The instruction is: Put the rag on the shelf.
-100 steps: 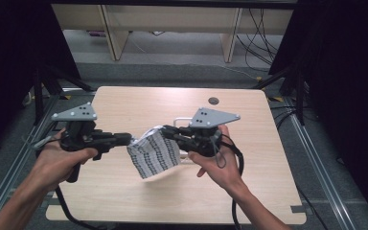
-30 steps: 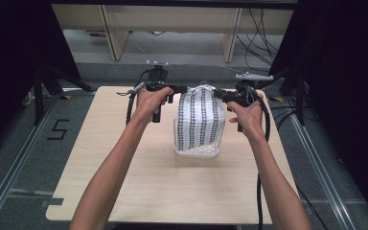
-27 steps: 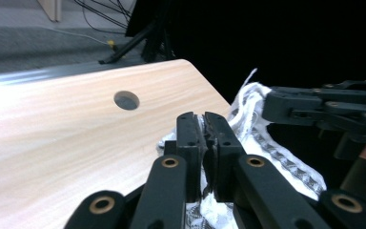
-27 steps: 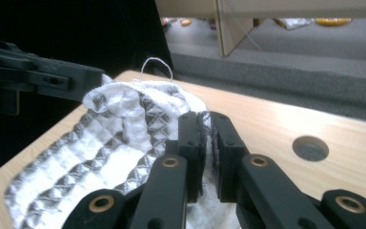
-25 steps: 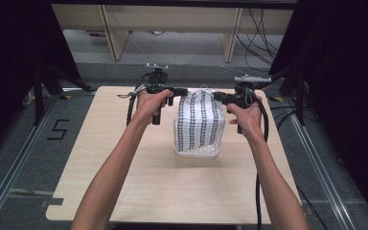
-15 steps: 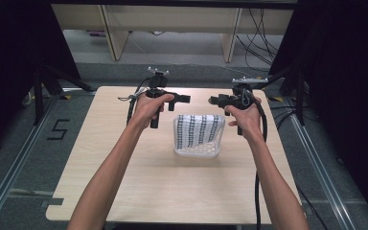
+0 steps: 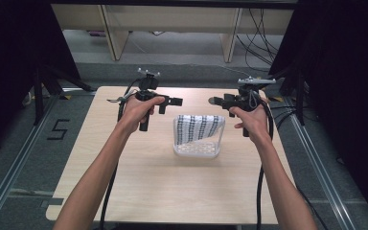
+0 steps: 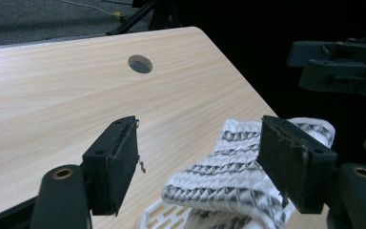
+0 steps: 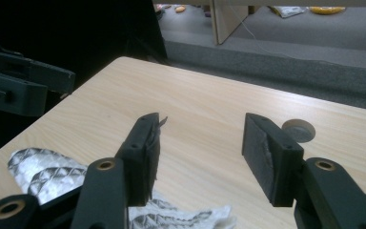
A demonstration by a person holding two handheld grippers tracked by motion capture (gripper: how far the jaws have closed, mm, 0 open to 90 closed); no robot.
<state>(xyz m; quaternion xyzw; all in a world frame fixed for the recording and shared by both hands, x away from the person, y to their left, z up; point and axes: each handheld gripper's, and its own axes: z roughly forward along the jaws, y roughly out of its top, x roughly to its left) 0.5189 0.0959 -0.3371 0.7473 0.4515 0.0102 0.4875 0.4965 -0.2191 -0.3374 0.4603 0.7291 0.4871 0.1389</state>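
The high view looks forward and down over the whole table [image 7: 139,191] from the person's side. Each gripper view sits low and close, facing across the far tabletop; both share the patterned cloth [image 8: 228,176] at six o'clock

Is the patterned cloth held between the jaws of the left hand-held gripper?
No, the left hand-held gripper has its jaws apart, and the patterned cloth lies below, touching neither pad.

We hold both forearms stretched forward, each hand gripping one tool. The left gripper [image 7: 178,101] and right gripper [image 7: 212,101] face each other. Their jaws have just been opening, with nothing between them.
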